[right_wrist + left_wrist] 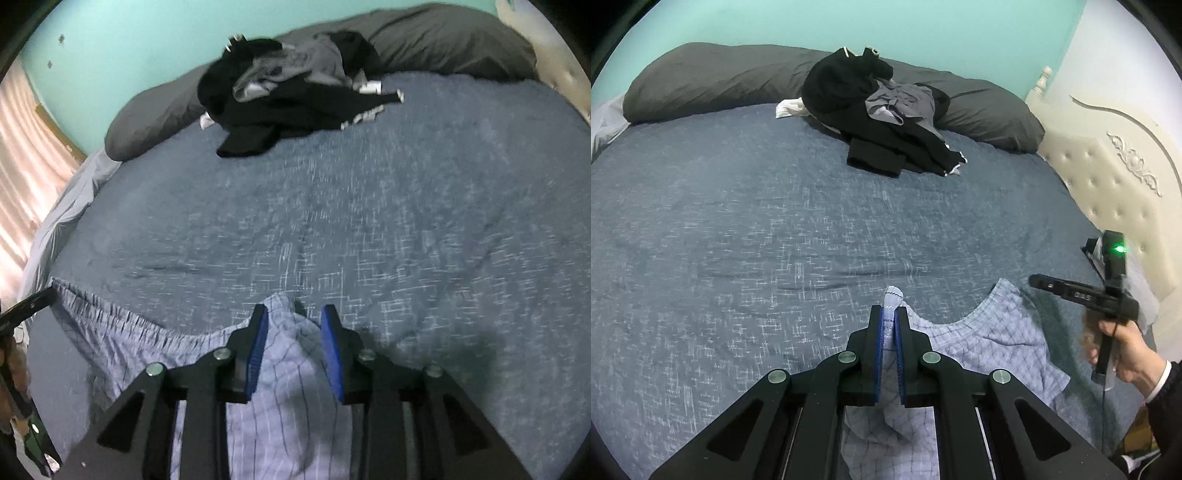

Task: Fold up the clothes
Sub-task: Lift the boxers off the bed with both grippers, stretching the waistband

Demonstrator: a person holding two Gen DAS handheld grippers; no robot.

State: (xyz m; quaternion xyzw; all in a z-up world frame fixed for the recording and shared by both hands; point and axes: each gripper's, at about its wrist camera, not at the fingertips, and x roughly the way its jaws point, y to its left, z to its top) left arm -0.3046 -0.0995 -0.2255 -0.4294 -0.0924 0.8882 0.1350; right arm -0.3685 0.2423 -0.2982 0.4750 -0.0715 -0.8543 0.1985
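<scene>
A light blue checked pair of shorts (990,339) lies on the near part of the bed. My left gripper (889,314) is shut on one corner of its elastic waistband. In the right wrist view the shorts (280,369) lie under my right gripper (293,314), whose blue pads (258,347) stand apart over the other waistband corner, with the cloth loose between them. The right gripper also shows in the left wrist view (1039,282), held by a hand at the right. The left gripper's tip (33,301) shows at the waistband's far left end.
A heap of black and grey clothes (882,110) lies at the far side of the blue bedspread (757,221), against dark grey pillows (713,81). A cream tufted headboard (1115,177) stands at the right. A pink curtain (26,177) hangs at the left.
</scene>
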